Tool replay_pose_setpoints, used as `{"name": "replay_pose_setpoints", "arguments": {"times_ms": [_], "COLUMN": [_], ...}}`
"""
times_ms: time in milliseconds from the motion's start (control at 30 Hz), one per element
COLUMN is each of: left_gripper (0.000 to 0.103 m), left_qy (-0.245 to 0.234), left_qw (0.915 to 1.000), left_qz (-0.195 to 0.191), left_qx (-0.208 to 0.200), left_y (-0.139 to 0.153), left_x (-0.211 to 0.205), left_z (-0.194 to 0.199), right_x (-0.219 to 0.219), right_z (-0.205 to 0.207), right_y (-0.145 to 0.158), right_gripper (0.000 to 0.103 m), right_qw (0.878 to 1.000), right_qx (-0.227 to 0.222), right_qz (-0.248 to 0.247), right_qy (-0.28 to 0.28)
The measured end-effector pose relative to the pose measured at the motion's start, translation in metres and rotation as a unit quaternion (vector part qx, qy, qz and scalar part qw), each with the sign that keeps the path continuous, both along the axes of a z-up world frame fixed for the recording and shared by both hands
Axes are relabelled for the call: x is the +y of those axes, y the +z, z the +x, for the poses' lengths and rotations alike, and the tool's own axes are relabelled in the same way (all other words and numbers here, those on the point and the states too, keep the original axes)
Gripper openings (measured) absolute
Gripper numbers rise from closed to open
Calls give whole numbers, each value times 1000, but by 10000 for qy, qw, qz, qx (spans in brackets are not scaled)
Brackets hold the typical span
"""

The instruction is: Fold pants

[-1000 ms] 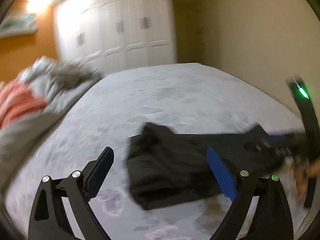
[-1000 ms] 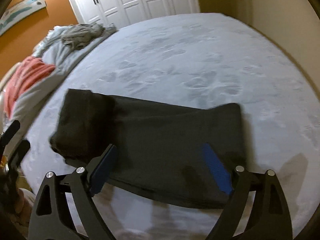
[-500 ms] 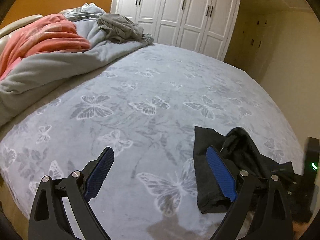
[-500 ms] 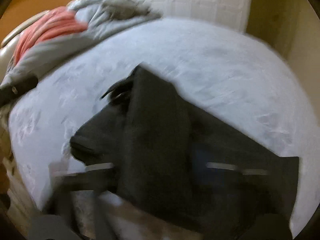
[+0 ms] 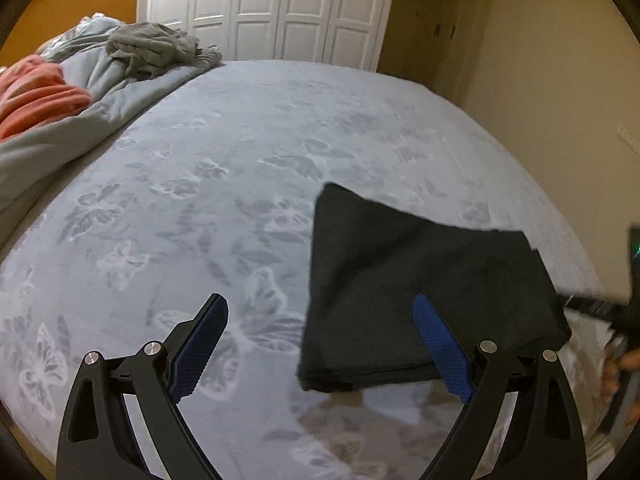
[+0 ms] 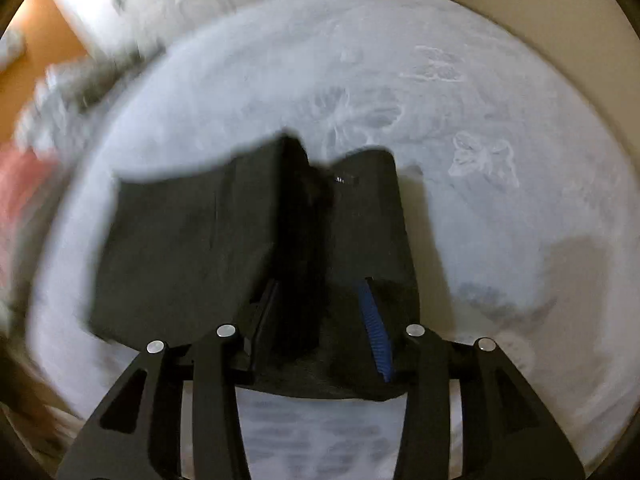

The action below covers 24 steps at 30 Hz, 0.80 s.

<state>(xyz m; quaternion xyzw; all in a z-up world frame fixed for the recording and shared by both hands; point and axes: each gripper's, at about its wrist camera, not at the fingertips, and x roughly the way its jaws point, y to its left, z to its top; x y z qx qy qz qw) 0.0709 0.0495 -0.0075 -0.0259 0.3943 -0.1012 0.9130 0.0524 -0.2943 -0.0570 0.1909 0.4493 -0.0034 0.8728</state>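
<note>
The black pants [image 5: 420, 264] lie folded into a compact rectangle on the grey butterfly-print bed [image 5: 240, 140], towards its near right side. My left gripper [image 5: 319, 304] hovers open just left of them, its right finger over their near edge, nothing between the pads. In the right wrist view the pants [image 6: 180, 240] have a raised fold standing between the fingers of my right gripper [image 6: 319, 284]. Its jaws are opening; the blue right pad [image 6: 374, 320] shows clear of the cloth. The right gripper [image 5: 616, 312] and a hand [image 5: 624, 364] appear blurred at the left view's right edge.
A heap of grey bedding [image 5: 120, 64] and a pink blanket [image 5: 36, 96] fill the bed's far left. White wardrobe doors [image 5: 280, 8] stand behind the bed, and a beige wall [image 5: 540, 60] runs along its right side. Bare sheet [image 6: 480, 120] stretches beyond the pants.
The pants lay spread out long a second ago and now form a shorter folded stack. My right gripper narrowed on the cloth and swept across with it. The left gripper stayed open and swung right.
</note>
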Motion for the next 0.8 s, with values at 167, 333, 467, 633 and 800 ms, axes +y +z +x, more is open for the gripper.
{"name": "replay_pose_setpoints", "arguments": {"times_ms": [167, 333, 467, 633, 800], "left_gripper": [92, 92, 92, 92, 92], "left_qy": [0, 28, -9, -13, -83], "left_qw": [9996, 9994, 9986, 9988, 9982], "left_qz": [292, 346, 513, 484, 582], "left_qx": [-58, 90, 99, 94, 117], "left_y": [-8, -18, -24, -22, -29], "left_x": [-20, -24, -26, -25, -31], "left_z": [3, 10, 12, 12, 13], "right_x": [0, 17, 38, 20, -4], "right_z": [3, 34, 34, 3, 16], "right_y": [2, -31, -22, 46, -2], "right_gripper": [72, 72, 19, 8, 12], "right_qw": [9991, 9992, 9982, 9926, 9950], "right_qx": [-319, 282, 43, -1083, 82], "right_qz": [241, 126, -266, 37, -985], "right_qy": [128, 265, 538, 543, 159]}}
